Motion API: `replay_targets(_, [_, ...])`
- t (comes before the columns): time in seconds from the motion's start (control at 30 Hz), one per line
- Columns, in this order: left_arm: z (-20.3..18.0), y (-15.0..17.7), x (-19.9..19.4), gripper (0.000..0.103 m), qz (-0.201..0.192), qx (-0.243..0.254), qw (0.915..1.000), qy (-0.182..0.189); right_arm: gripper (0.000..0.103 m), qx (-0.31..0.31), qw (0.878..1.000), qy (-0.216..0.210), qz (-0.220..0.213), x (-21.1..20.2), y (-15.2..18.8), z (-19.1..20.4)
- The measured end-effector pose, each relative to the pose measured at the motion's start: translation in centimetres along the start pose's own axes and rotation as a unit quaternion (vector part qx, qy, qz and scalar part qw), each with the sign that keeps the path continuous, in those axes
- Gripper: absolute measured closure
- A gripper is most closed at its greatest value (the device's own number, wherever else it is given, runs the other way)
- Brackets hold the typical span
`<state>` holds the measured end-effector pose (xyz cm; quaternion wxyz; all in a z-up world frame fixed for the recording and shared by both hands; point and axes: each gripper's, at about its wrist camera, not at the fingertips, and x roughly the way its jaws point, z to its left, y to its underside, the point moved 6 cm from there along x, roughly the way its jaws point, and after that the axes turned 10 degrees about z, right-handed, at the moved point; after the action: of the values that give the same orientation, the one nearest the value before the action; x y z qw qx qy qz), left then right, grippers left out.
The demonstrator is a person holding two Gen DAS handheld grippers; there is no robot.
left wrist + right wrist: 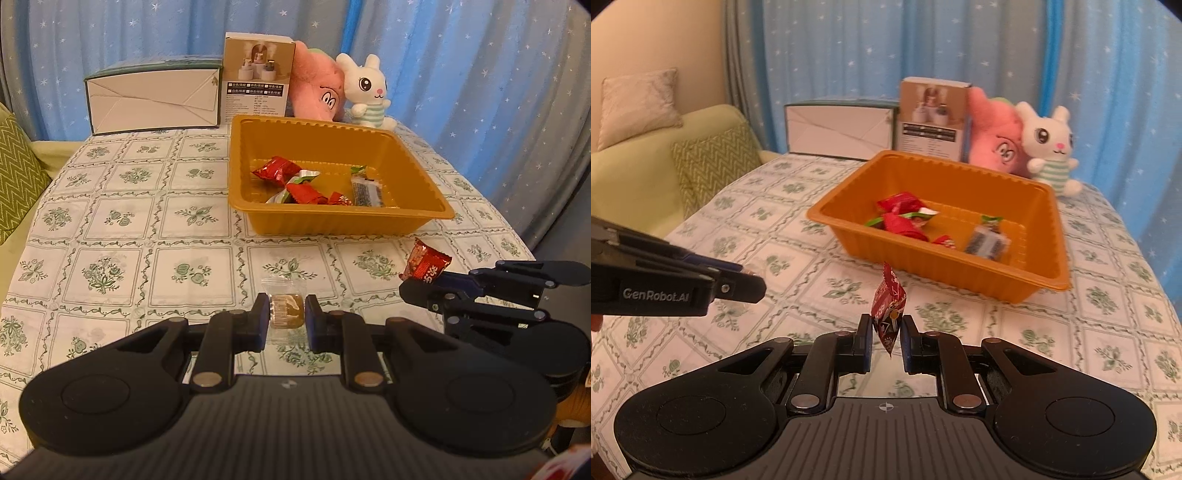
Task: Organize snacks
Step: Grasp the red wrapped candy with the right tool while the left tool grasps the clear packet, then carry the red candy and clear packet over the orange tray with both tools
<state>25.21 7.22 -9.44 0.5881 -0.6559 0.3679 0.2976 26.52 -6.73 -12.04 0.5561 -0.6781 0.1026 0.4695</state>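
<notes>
- The left tool (pixel 286 314) gripped a clear-wrapped brown candy (pixel 287 311) between its fingers, above the worktop (pixel 110 229).
- The right tool (pixel 886 328) pinched a red candy (pixel 888 308), short of the orange tray (pixel 1015 284).
- The left tool's side read "GenRobot.AI".

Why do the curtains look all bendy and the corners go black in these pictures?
Both wrist views use fisheye lenses: straight things curve near the edges, like the blue curtain, and the corners go black. In the left wrist view the table looks rounded. The right wrist view is slightly blurry around the snacks in the orange tray. The light is warm and even, with no strong glare.
</notes>
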Motion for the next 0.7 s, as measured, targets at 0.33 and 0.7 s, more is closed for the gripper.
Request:
replay_targets(0.33, [-2.6,-1.7,-0.2,0.085,-0.019,0.030,0.9993,0.011,0.087,0.037,0.999,0.021,-0.024,-2.6,-1.8,-3.2])
replay_targets(0.7, [-4.1,-5.0,0.0,0.085,-0.042,0.037,0.9983,0.016,0.087,0.071,0.996,0.038,-0.040,-3.4,-3.7,-6.3])
